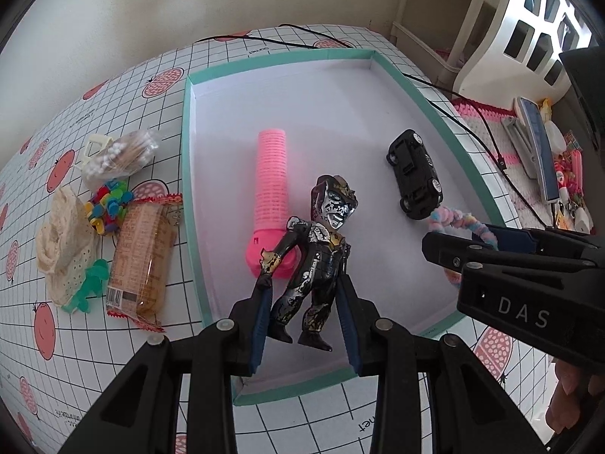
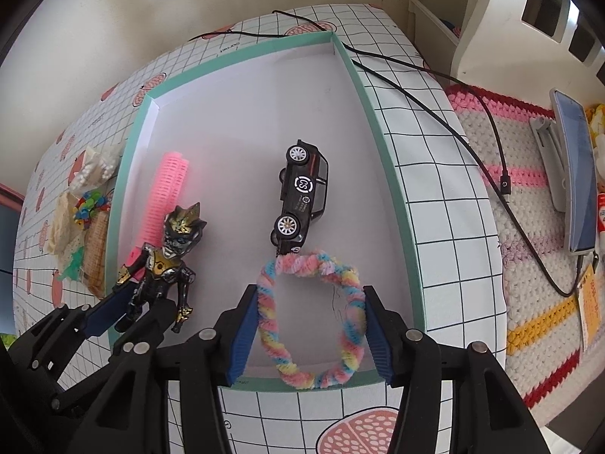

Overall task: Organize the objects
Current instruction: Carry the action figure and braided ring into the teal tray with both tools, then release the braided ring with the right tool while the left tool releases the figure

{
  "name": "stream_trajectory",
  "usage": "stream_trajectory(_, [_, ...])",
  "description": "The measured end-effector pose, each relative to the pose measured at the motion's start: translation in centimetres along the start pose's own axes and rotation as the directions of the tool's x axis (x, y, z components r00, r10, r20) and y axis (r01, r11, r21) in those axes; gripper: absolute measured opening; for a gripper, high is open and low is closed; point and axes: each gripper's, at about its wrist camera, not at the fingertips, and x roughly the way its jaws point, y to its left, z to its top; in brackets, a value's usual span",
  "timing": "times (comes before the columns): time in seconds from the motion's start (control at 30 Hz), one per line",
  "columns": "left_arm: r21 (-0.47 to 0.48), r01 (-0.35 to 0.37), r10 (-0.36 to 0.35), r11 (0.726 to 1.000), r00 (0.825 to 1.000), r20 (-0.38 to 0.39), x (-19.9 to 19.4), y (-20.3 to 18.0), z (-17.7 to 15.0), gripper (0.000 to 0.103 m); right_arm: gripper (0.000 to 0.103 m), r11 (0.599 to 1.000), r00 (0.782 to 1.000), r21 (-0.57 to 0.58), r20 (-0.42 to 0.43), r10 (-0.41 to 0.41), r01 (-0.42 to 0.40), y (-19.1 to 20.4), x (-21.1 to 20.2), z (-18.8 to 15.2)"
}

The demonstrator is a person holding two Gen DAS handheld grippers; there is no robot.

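Note:
A teal-rimmed white box (image 1: 188, 189) (image 2: 387, 189) lies on the checked tablecloth. My left gripper (image 1: 302, 283) (image 2: 140, 302) is shut on a black, silver and gold action figure (image 1: 321, 249) (image 2: 166, 265), gripped at the body just above the box floor. My right gripper (image 2: 310, 291) (image 1: 446, 249) has a pastel fuzzy ring (image 2: 272, 340) (image 1: 453, 219) between its blue pads. Both pads touch the ring's sides, and its lower end rests on the near rim. In the box lie a pink ribbed roller (image 1: 270, 174) (image 2: 170, 185) and a black toy car (image 1: 416, 174) (image 2: 302, 193).
Left of the box are a bag of cotton swabs (image 1: 121, 151), coloured clips (image 1: 107, 204), a snack packet (image 1: 141, 257) and a cream lace cloth (image 1: 64, 242). A black cable (image 2: 472, 113) runs over the table's right side. A phone on a stand (image 2: 574, 170) sits on a crochet mat (image 2: 529, 265).

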Motion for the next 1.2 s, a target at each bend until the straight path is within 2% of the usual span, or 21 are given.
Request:
stream_trajectory(0.43, [0.014,0.023,-0.023,1.000,1.000,0.011,-0.3,0.0,-0.2,0.036,0.065,1.000,1.000,0.002,0.030,0.008,-0.008,0.1,-0.9,0.2])
stream_trajectory(0.8, [-0.060,0.054,-0.050,0.997,0.996,0.077,-2.6,1.6,0.7,0.037,0.065,0.999,0.997,0.008,0.071,0.030,-0.031,-0.3,-2.5,0.6])
stream_trajectory(0.93, [-0.109,0.036,-0.025,0.993,0.994,0.105,-3.2,2.9,0.9,0.037,0.065,1.000,0.998,0.003,0.065,0.026,-0.026,0.8,-2.2,0.7])
stream_trajectory(0.97, [-0.121,0.025,-0.011,0.992,0.994,0.110,-3.3,3.2,0.9,0.038,0.065,1.000,0.997,0.001,0.065,0.027,-0.027,0.8,-2.1,0.7])
stream_trajectory(1.03, [-0.148,0.007,0.011,0.989,0.993,0.119,-3.3,3.9,1.0,0.046,0.066,1.000,0.997,-0.002,0.070,0.029,-0.029,0.8,-2.2,0.6])
stream_trajectory(1.07, [-0.165,-0.001,0.022,0.986,0.992,0.123,-3.3,4.3,1.0,0.048,0.069,1.000,0.997,-0.002,0.073,0.029,-0.029,0.8,-2.2,0.6])
stream_trajectory(1.13, [-0.188,-0.010,0.034,0.982,0.991,0.127,-3.3,4.9,0.9,0.053,0.081,0.999,0.996,-0.003,0.082,0.032,-0.032,0.8,-2.2,0.5])
stream_trajectory(1.2, [-0.213,-0.020,0.049,0.977,0.990,0.133,-3.3,5.5,0.8,0.060,0.082,0.999,0.995,-0.009,0.088,0.036,-0.035,1.0,-2.2,0.5])
